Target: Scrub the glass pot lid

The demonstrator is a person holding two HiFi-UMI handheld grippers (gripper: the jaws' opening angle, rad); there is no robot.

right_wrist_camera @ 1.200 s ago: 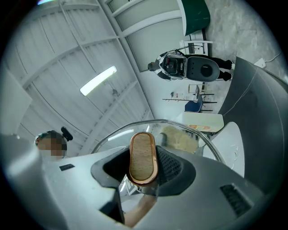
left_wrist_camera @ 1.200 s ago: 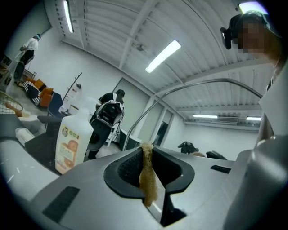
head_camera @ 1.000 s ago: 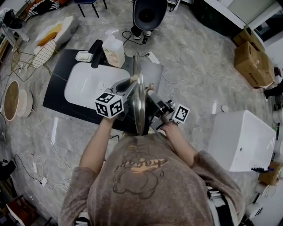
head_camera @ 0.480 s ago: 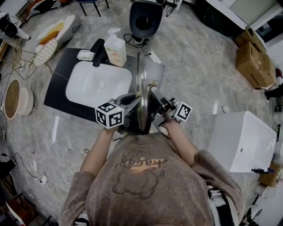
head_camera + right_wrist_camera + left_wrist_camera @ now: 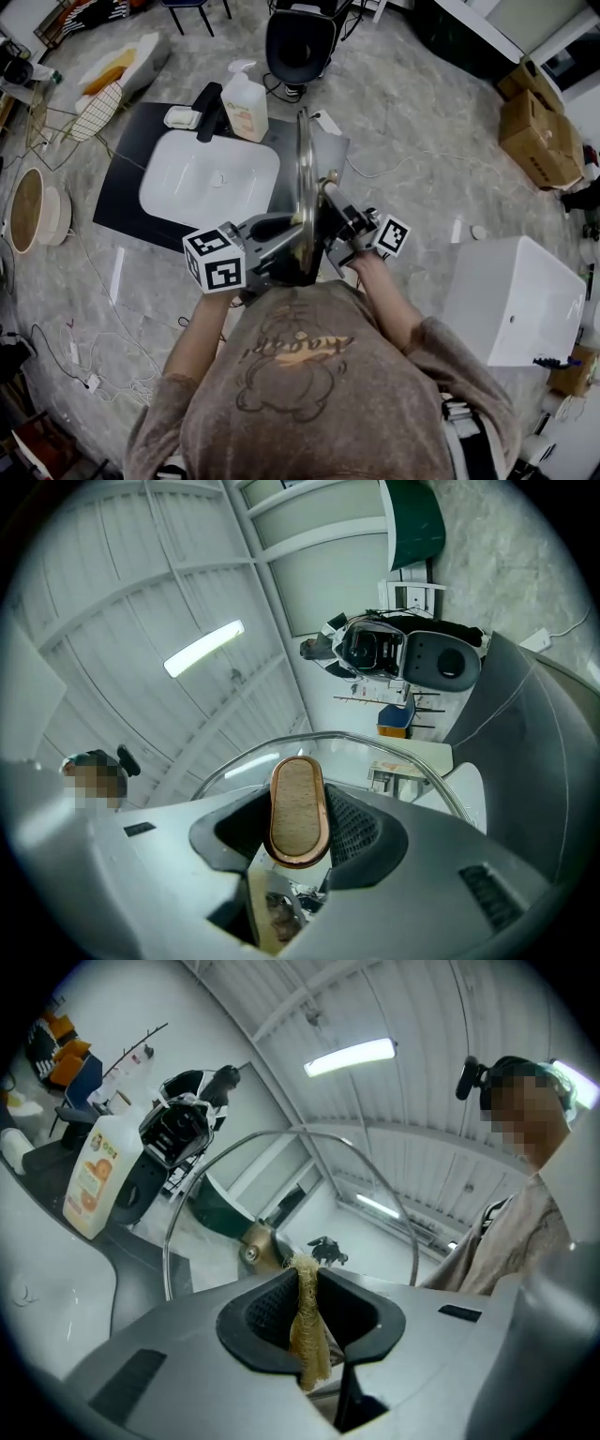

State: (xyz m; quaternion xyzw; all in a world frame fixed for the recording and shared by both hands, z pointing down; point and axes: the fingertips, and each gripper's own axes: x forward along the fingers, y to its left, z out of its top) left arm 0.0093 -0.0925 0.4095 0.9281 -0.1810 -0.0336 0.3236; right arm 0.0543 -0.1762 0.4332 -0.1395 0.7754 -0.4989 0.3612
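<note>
Standing on edge, lid [image 5: 305, 178] held by right gripper [image 5: 298, 822]; left gripper [image 5: 314, 1314] pinches scrubber [image 5: 307, 1335].

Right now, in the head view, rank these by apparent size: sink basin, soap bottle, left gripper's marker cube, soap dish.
1. White sink basin
2. Soap bottle and left gripper's marker cube: these look alike, and the cube is nearer the camera, so they are left unranked
3. Soap dish
</note>
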